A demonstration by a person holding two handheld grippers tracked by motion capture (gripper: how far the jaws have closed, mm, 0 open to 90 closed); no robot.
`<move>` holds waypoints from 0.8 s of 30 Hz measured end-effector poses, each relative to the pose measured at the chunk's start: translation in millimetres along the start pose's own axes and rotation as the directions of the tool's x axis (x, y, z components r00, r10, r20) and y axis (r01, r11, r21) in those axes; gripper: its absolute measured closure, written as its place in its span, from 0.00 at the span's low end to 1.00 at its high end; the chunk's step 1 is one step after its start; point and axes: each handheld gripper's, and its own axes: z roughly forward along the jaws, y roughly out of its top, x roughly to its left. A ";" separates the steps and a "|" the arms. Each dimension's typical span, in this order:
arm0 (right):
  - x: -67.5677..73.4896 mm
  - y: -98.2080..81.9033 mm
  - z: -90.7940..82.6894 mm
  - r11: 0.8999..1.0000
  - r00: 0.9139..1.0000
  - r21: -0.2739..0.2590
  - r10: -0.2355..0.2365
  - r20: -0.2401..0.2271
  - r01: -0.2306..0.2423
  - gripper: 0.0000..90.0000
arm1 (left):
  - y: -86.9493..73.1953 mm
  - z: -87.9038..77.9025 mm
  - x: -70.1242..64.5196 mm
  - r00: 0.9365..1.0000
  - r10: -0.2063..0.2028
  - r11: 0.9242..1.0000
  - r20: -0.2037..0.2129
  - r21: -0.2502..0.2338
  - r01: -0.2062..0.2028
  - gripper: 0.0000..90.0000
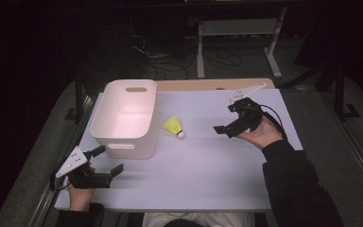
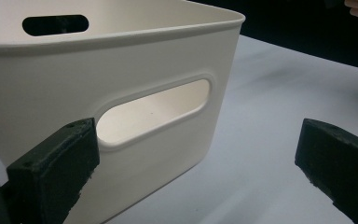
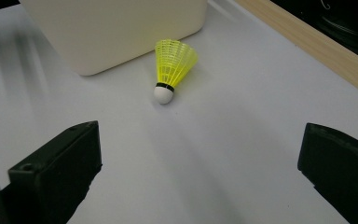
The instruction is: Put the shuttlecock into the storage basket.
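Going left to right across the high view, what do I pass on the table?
Left gripper at the near left → white bin → yellow shuttlecock lying beside the bin → right gripper, jaws open and aimed at the shuttlecock.

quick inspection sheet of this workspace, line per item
surface: white table top, bare but for the job's things; a wooden strip runs along its far edge
job's things: yellow shuttlecock lies on its side, white cork toward the near right, just right of the white bin; the bin stands upright and looks empty
clutter: nothing seen
grippers: left gripper open, just short of the bin's near handle slot; right gripper open, aimed at the shuttlecock, apart from it
cables: a black cable trails from the right gripper; loose cables on the floor beyond the table
surroundings: dark room, a white frame leg behind the table
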 end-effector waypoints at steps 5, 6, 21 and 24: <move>-0.7 4.9 5.9 1.000 1.000 0.013 -0.003 -0.007 0.003 0.00 | 0.0 0.0 0.0 1.000 0.000 1.000 0.000 0.000 0.000 0.00; -0.7 4.9 5.9 1.000 1.000 0.013 -0.003 -0.007 0.003 0.00 | 0.0 0.0 0.0 1.000 0.001 1.000 0.001 0.000 -0.001 0.00; -5.8 21.2 23.9 0.999 1.000 0.043 -0.002 -0.021 0.003 0.00 | 0.0 0.1 0.0 1.000 0.002 1.000 0.003 0.000 -0.002 0.00; -6.6 23.8 27.5 0.999 1.000 0.043 -0.002 -0.021 0.003 0.00 | 0.0 0.2 0.0 1.000 0.002 1.000 0.004 0.000 -0.002 0.00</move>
